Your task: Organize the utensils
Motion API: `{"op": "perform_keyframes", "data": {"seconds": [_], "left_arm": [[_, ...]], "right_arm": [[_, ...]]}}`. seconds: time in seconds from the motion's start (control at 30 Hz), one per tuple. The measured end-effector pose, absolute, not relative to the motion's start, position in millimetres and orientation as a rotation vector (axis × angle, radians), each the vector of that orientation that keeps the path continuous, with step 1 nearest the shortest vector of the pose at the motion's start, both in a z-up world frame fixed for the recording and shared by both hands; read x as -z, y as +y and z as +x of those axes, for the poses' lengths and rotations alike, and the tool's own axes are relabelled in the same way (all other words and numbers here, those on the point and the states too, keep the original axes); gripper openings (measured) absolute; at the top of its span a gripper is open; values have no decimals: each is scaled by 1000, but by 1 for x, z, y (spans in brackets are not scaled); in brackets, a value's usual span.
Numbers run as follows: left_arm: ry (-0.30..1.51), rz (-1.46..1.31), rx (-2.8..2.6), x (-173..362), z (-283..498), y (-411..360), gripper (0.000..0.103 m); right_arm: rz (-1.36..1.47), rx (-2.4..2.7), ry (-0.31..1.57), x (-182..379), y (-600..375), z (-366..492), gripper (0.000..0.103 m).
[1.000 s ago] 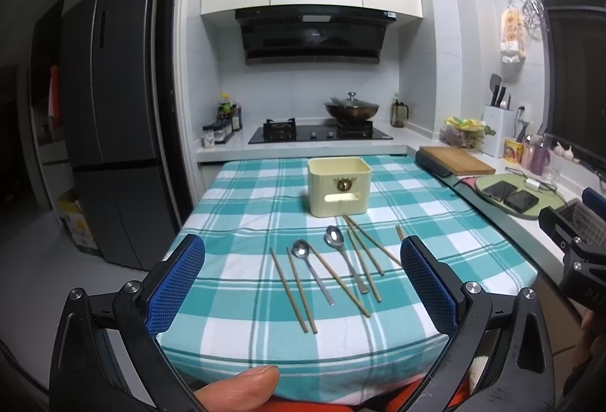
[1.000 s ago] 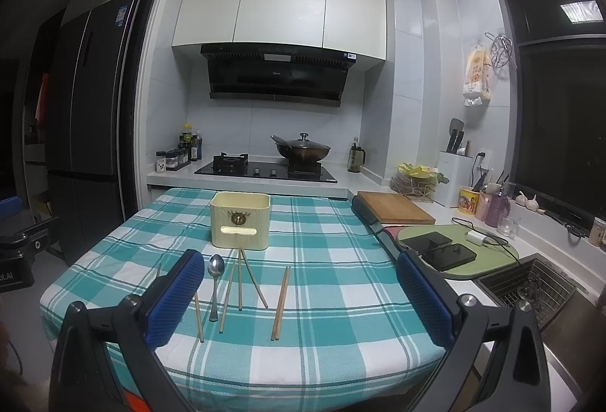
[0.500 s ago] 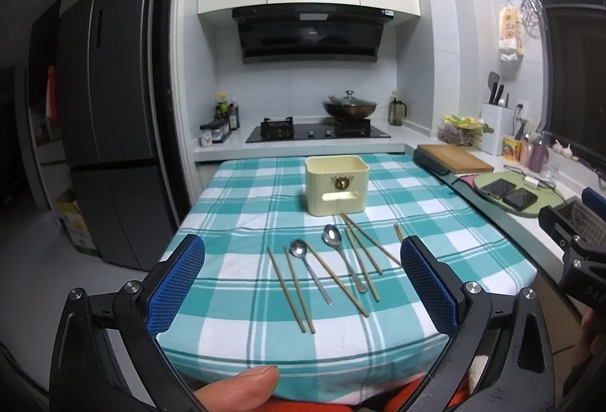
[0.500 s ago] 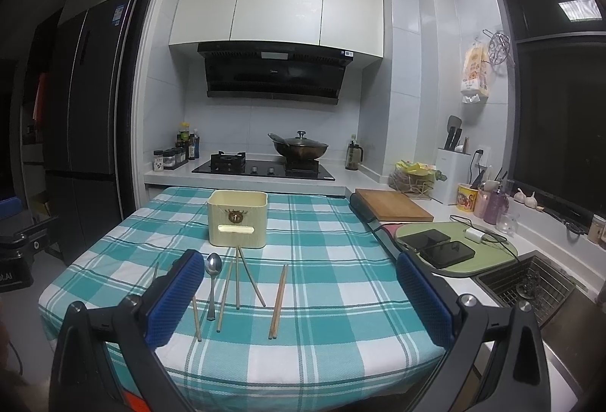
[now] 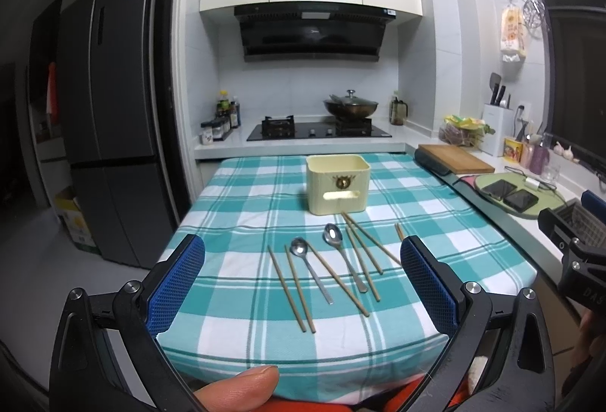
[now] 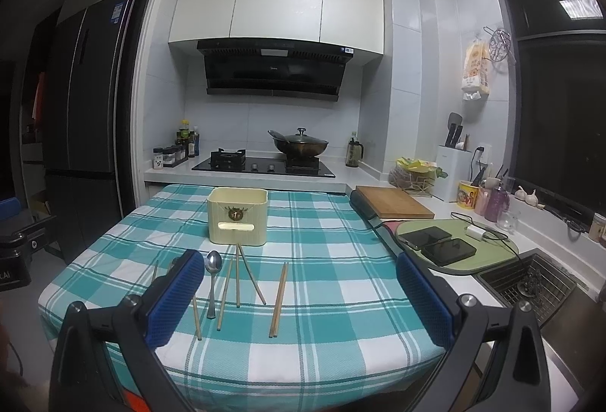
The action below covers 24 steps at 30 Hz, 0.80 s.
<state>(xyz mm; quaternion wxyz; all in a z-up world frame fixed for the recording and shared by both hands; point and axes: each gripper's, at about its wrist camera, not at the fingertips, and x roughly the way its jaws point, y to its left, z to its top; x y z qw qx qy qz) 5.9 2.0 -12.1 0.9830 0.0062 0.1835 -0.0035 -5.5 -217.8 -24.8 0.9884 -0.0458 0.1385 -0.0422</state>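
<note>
A cream utensil holder [image 5: 337, 183] stands on the teal checked tablecloth [image 5: 242, 207]; it also shows in the right wrist view [image 6: 237, 220]. In front of it lie two metal spoons [image 5: 310, 268] [image 5: 342, 255] and several wooden chopsticks [image 5: 291, 289]. The right wrist view shows one spoon [image 6: 212, 281] and a chopstick pair [image 6: 279, 298]. My left gripper [image 5: 301, 283] is open and empty, held in front of the table's near edge. My right gripper [image 6: 299, 298] is open and empty, also short of the utensils.
A counter runs along the right with a wooden cutting board [image 6: 394, 207], a green mat with two phones [image 6: 439, 243] and a sink [image 6: 530, 283]. A stove with a wok [image 6: 299, 145] is behind the table. A fridge [image 5: 110, 154] stands at the left.
Both grippers have shifted slightly; the view drifts a little. Nothing on the table has moved, and both jaws stay open.
</note>
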Motion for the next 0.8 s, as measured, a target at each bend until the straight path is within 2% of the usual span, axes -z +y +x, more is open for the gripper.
{"op": "perform_keyframes", "data": {"seconds": [0.8], "left_arm": [[378,14,8,14,10,3,103]], "right_arm": [[-91,85,287,25,-219,-2,103]]}}
